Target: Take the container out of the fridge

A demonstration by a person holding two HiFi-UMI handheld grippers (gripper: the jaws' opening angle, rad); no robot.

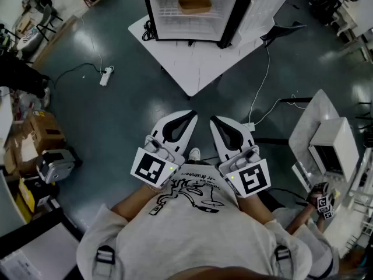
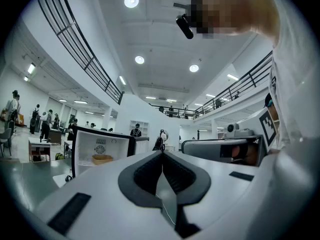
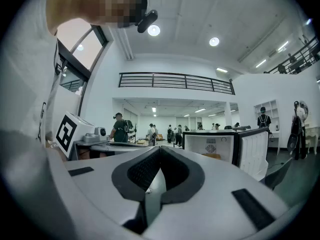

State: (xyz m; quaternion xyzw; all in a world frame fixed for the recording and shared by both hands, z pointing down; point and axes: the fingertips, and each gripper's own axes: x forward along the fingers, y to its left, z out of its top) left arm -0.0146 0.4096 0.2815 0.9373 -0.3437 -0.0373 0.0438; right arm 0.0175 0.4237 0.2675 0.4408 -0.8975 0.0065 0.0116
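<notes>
The small fridge (image 1: 189, 11) stands open on a white table (image 1: 198, 69), some way ahead of me, its door (image 1: 262, 13) swung to the right. A tan container (image 1: 194, 4) sits on the fridge's shelf. My left gripper (image 1: 191, 116) and right gripper (image 1: 213, 120) are held side by side close to my chest, both shut and empty, far short of the table. In the left gripper view the shut left gripper (image 2: 161, 154) points level, with the fridge (image 2: 100, 151) and container (image 2: 102, 159) off to the left. The right gripper (image 3: 160, 149) sees the fridge (image 3: 212, 146) to its right.
A power strip (image 1: 105, 76) and cables lie on the dark floor left of the table. Cardboard boxes (image 1: 44, 130) and gear crowd the left edge. A second white table with an appliance (image 1: 332, 147) stands at the right. People (image 3: 120, 129) stand far off in the hall.
</notes>
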